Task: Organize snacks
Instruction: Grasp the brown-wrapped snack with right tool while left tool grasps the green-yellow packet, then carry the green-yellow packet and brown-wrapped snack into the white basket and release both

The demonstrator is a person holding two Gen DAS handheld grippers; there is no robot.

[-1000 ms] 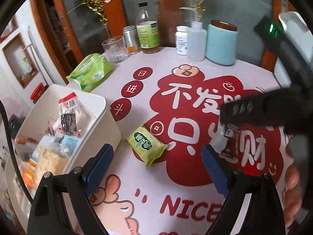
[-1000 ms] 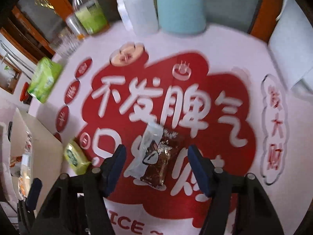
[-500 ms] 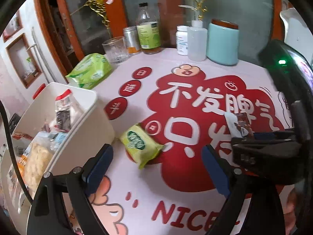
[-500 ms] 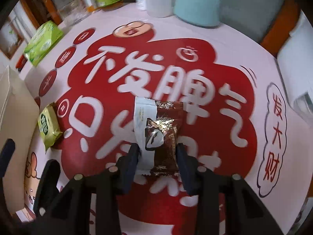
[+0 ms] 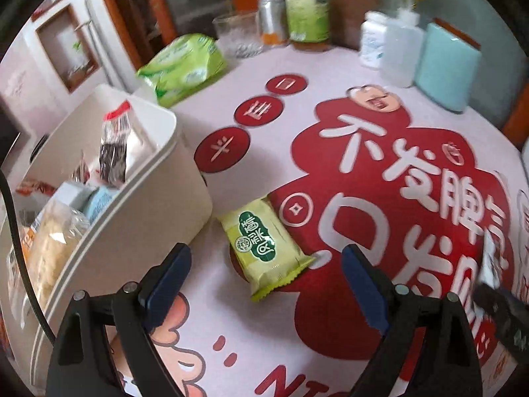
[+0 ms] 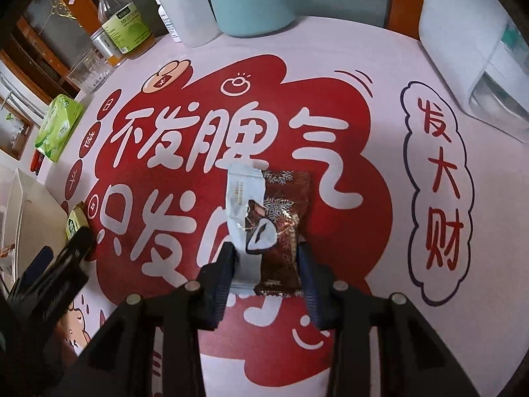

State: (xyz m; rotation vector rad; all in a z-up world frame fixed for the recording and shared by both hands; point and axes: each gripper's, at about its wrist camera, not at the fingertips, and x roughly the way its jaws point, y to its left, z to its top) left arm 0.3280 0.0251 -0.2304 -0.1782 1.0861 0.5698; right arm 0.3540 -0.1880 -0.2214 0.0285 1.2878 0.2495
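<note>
My right gripper point(image 6: 266, 261) is shut on a brown and white snack packet point(image 6: 267, 218), its near end between the blue pads. My left gripper point(image 5: 264, 284) is open and empty, its jaws wide on either side of a yellow-green snack packet point(image 5: 264, 243) that lies flat on the table beside the white storage box point(image 5: 158, 218). The box holds several snacks. In the right wrist view the green packet point(image 6: 74, 223) shows at the left by the box point(image 6: 33, 211), with the left gripper point(image 6: 53, 278) below it.
A green tissue pack point(image 5: 183, 64), a glass point(image 5: 239, 34), a tin, a bottle point(image 5: 307, 16), a white pill jar, a squeeze bottle point(image 5: 401, 49) and a teal canister point(image 5: 448, 66) stand along the table's far edge. A white appliance point(image 6: 476, 46) sits at the far right.
My right gripper closed on the brown and white packet. My left gripper moved closer to the green packet and the box, staying open.
</note>
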